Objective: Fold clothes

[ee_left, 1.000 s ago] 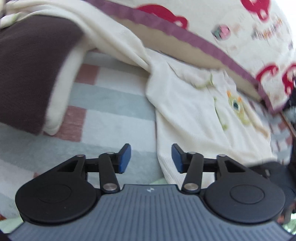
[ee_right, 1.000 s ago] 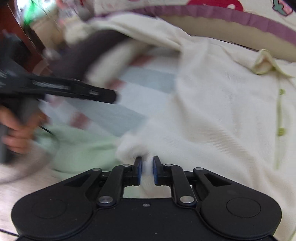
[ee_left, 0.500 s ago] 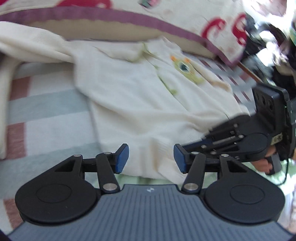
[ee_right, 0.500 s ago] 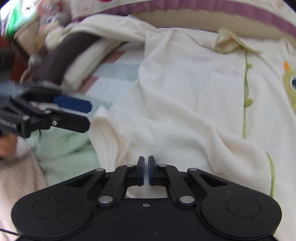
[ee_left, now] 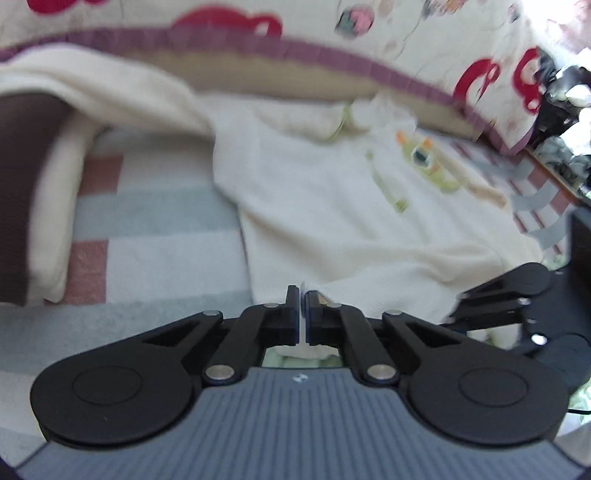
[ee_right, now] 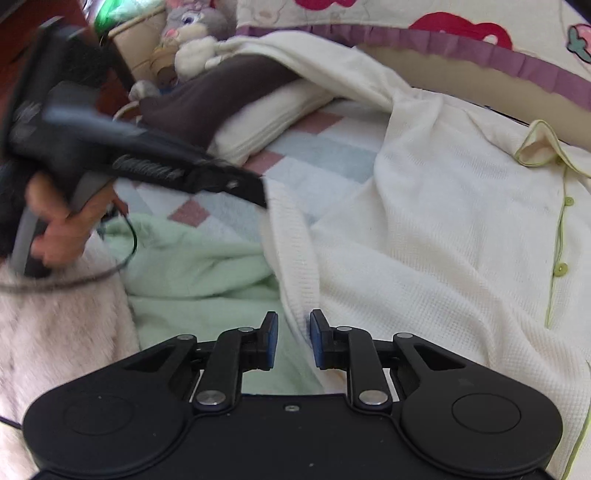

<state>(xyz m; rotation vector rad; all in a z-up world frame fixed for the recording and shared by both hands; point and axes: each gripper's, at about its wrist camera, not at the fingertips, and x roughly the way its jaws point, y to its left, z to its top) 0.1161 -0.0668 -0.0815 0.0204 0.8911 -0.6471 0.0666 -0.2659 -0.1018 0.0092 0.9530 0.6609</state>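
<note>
A cream button-up shirt [ee_left: 332, 206] with green trim and a small monster patch lies spread on the checked bedcover [ee_left: 155, 229]. My left gripper [ee_left: 303, 295] is shut on the shirt's near hem, with cream cloth pinched between its pads. In the right wrist view it [ee_right: 260, 195] comes in from the left, held by a hand, and bites the hem corner. My right gripper [ee_right: 293, 332] is opening. The ribbed edge of the shirt [ee_right: 443, 240] runs down between its blue pads, which stand apart from it. Its black fingers [ee_left: 456, 308] show at the right of the left wrist view.
Folded dark brown and cream clothes [ee_right: 221, 99] lie at the left. A mint green cloth [ee_right: 199, 273] and a fuzzy pale blanket [ee_right: 55, 332] lie near me. A patterned quilt with purple trim [ee_left: 332, 55] borders the far side, with a plush rabbit [ee_right: 192, 33] beyond.
My left gripper has gone from open to shut on the shirt's hem. My right gripper, shut on the hem half a second ago, has spread its pads and released it.
</note>
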